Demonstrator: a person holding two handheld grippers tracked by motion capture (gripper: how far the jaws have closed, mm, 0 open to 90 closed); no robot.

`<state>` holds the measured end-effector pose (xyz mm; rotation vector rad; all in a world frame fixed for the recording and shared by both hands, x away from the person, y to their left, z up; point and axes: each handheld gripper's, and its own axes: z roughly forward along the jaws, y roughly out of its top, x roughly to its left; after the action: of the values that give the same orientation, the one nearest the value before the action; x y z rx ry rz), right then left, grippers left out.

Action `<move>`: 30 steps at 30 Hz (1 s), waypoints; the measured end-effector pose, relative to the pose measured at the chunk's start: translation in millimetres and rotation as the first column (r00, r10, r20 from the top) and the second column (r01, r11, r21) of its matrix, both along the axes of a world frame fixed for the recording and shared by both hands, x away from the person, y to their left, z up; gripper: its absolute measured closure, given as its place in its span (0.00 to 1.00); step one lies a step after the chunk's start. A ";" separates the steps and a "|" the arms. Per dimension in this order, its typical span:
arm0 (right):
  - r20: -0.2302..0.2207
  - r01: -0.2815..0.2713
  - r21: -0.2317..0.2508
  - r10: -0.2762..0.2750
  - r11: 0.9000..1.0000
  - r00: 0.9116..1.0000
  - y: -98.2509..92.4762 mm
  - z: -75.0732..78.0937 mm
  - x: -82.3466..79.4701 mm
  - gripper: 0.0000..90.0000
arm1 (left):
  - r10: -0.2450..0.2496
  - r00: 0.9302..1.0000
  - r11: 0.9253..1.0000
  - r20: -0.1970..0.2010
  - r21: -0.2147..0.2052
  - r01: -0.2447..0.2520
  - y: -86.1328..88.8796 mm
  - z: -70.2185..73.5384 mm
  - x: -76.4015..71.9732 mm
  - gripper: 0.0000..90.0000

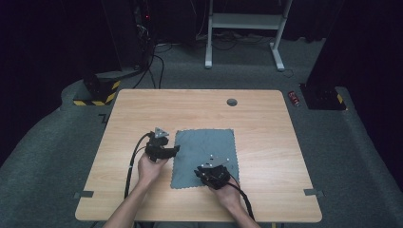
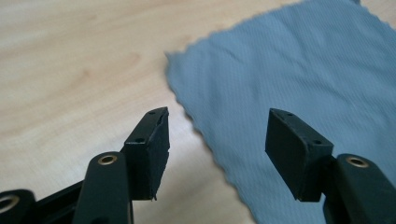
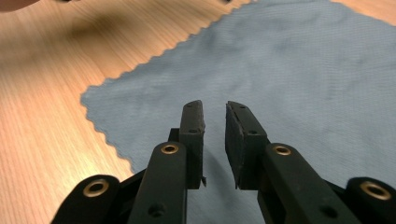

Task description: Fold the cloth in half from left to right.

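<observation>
Wooden table bears grey cloth; dark carpeted floor around

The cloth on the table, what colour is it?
Grey-blue cloth, plain with a scalloped edge; clearest in the right gripper view.

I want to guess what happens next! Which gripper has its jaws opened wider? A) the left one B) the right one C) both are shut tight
A: in the left gripper view the left gripper has a wide gap between its jaws, straddling the edge of the cloth, while in the right gripper view the right gripper shows just a narrow slit.
</observation>
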<state>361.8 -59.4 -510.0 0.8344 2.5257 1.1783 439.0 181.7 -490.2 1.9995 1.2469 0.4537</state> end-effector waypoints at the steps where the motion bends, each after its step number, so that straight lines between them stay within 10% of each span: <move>1: 0.003 -0.005 -0.003 0.005 1.000 1.000 3.1 -1.1 0.0 0.86 | -0.001 1.000 1.000 -0.005 -0.007 0.001 0.8 2.0 3.9 0.45; 16: -0.001 -0.082 0.003 0.082 0.997 0.997 36.4 -3.2 -4.4 0.89 | 0.091 0.995 0.994 -0.041 -0.054 -0.093 10.7 -11.7 36.9 0.51; 30: -0.010 -0.189 -0.018 0.189 0.982 0.982 69.4 -11.3 -22.8 0.85 | 0.047 0.998 0.997 -0.039 0.055 -0.045 -8.2 -2.9 61.6 0.53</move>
<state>339.0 10.0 -521.3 0.6061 2.6668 1.2049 500.6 173.5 -493.1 2.0372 1.3208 0.4764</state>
